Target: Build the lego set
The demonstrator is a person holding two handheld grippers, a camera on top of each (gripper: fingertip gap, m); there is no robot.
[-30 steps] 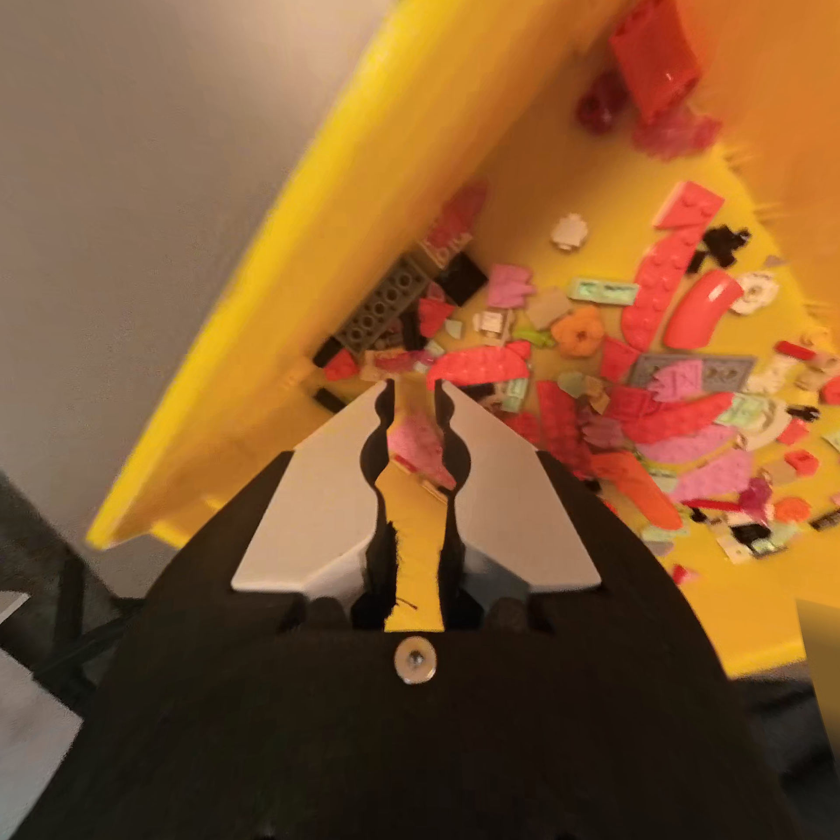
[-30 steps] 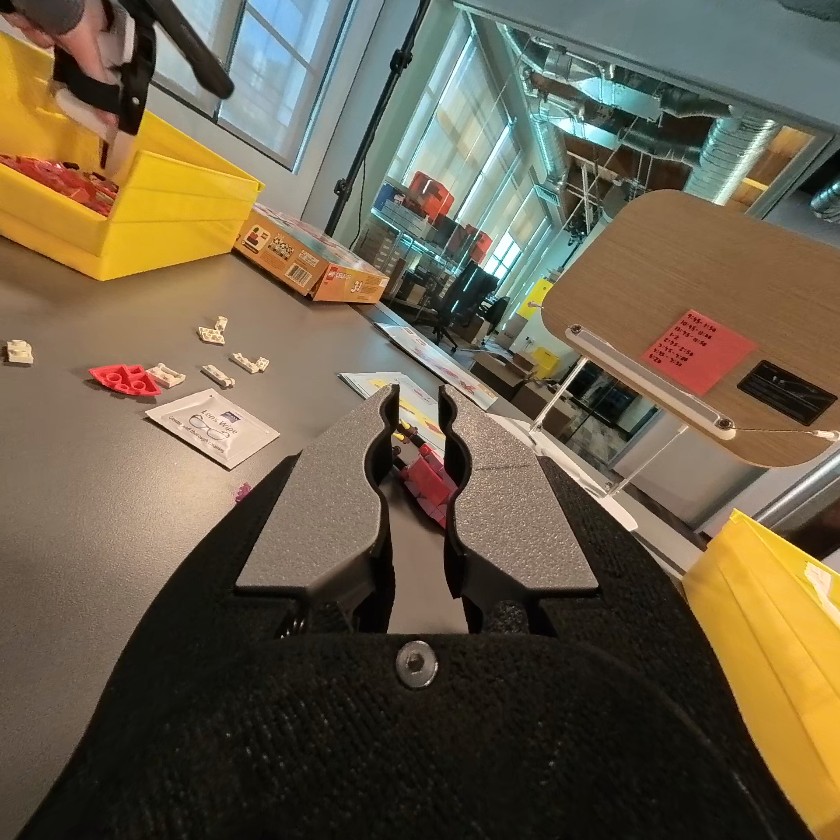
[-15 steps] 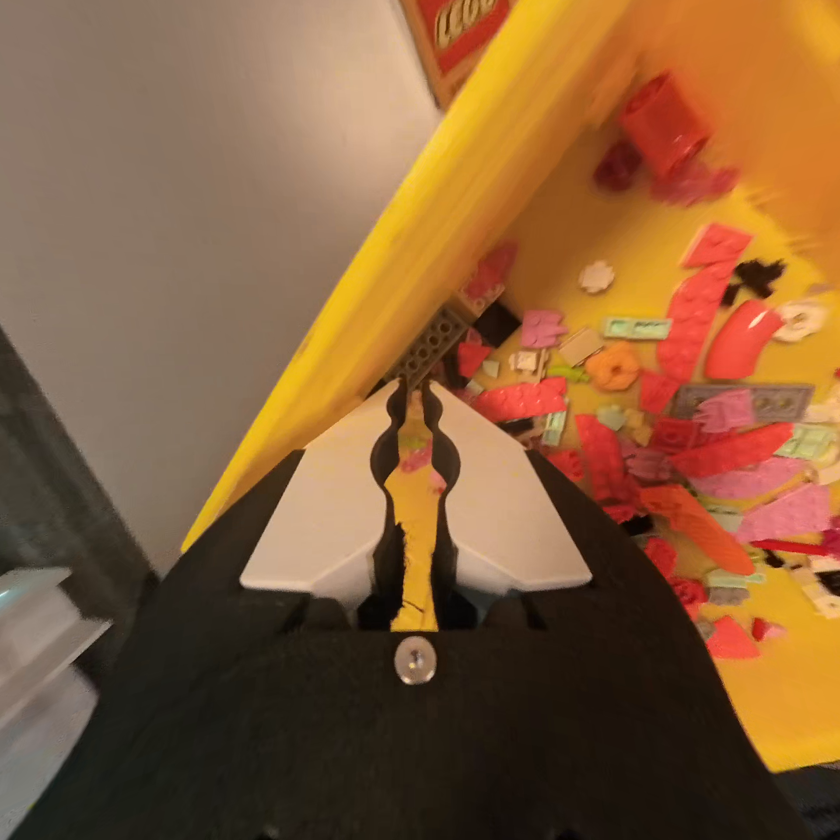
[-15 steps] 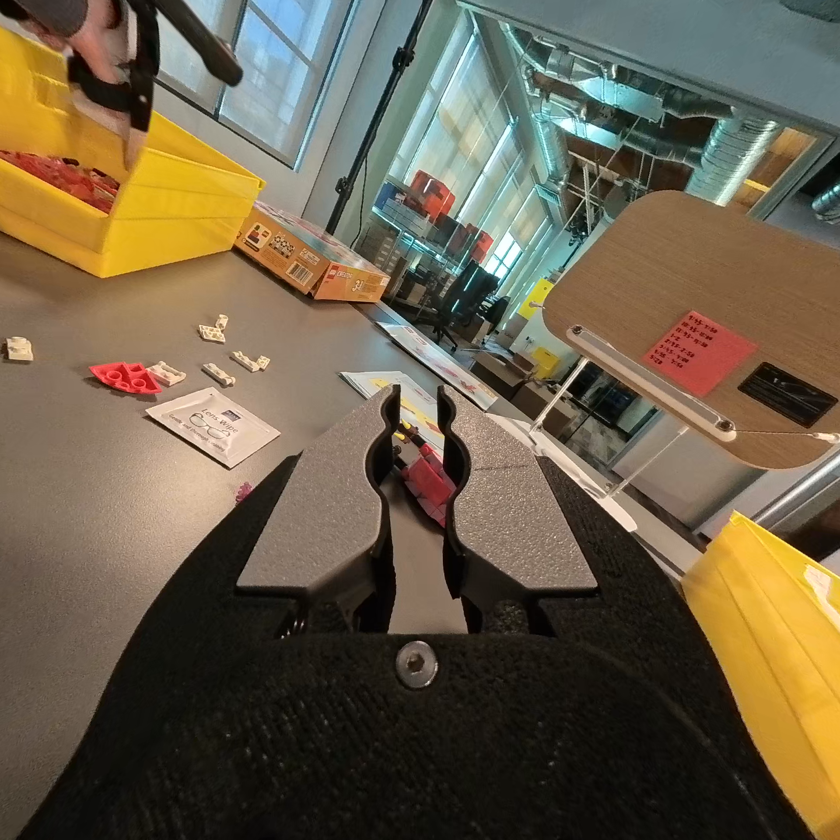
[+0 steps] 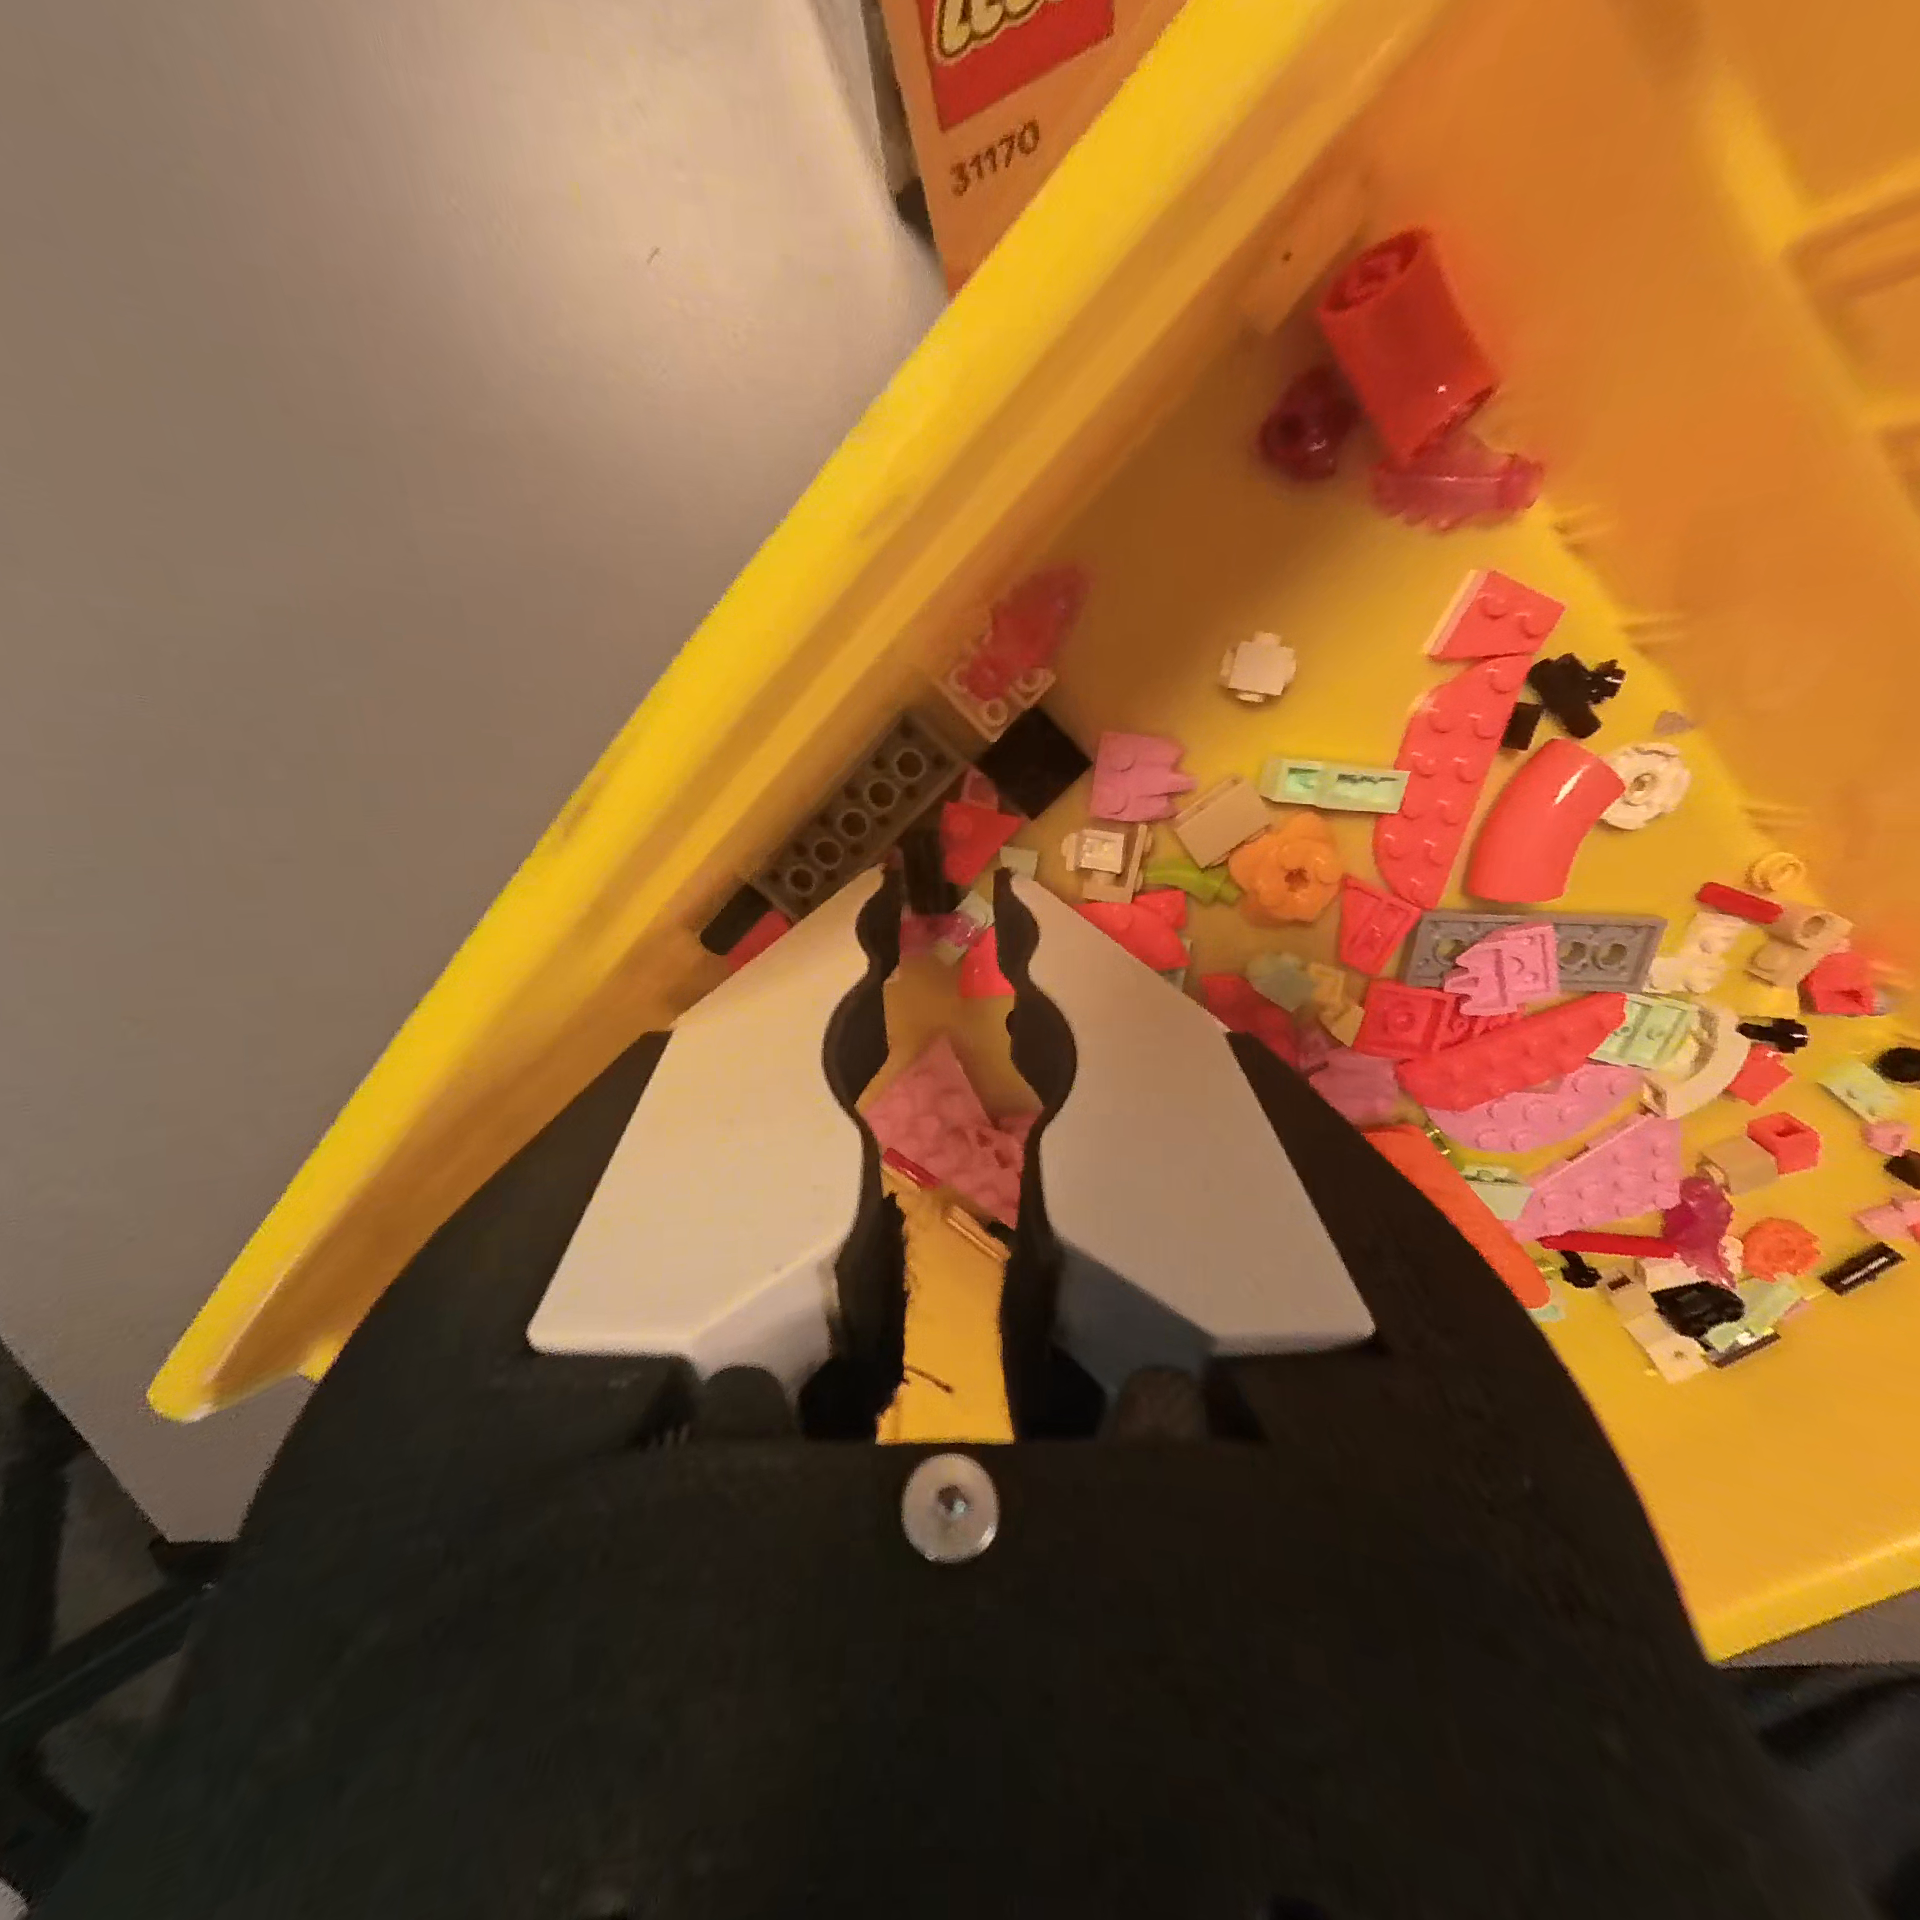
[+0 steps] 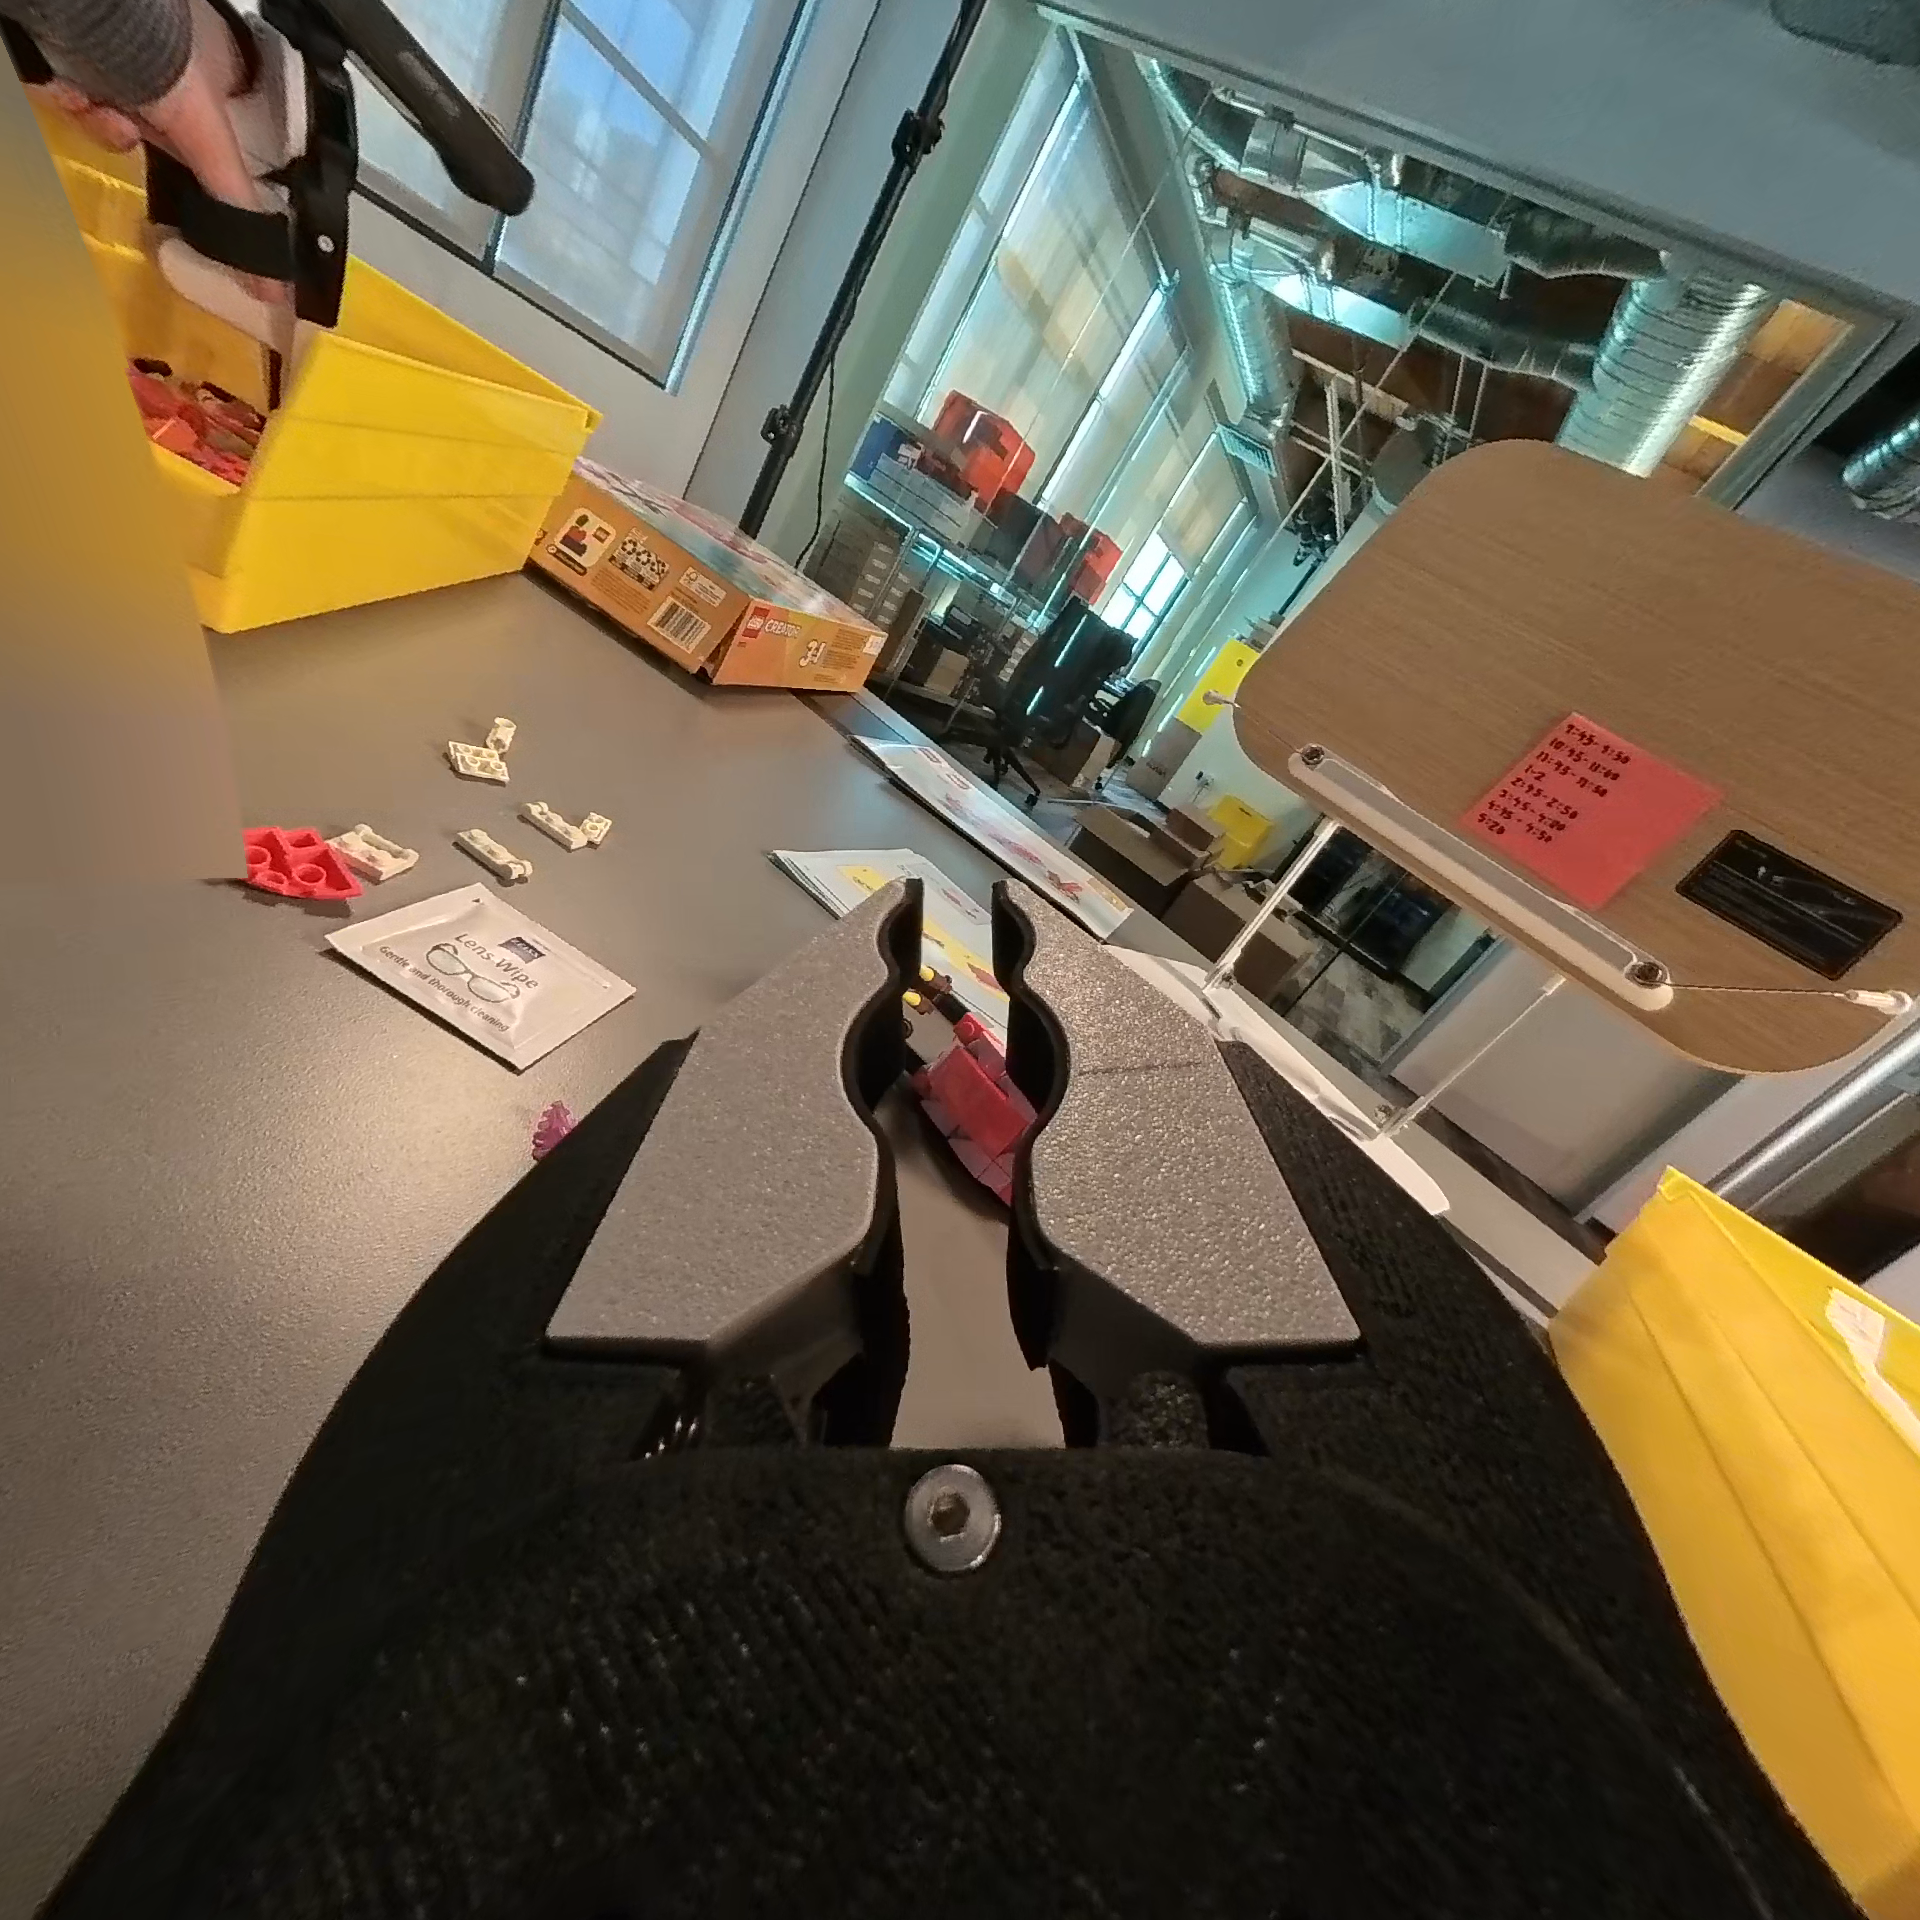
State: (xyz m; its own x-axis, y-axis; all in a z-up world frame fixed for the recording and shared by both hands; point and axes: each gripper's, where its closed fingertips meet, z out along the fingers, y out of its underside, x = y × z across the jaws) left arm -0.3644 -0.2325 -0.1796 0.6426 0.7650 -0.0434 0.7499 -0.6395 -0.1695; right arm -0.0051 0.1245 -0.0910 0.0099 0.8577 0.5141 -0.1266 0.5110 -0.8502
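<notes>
A grey table [image 6: 312,1195] fills the lower left of the right wrist view, with a yellow bin [image 6: 395,488] at upper left and an orange carton [image 6: 707,613] just beside it. In the left wrist view the bin's wall [image 5: 644,831] runs diagonally and loose bricks [image 5: 1455,935] litter its floor at centre right. The left gripper [image 5: 940,883] hangs over that pile near the wall, jaws parted and gripping nothing; a pink plate [image 5: 951,1132] lies on the floor under them. The right gripper [image 6: 956,899], at frame centre, stands slightly parted above a red brick assembly [image 6: 971,1101]; whether it presses on that is unclear. A white wipe packet [image 6: 478,971] and small white pieces [image 6: 520,831] lie at centre left.
</notes>
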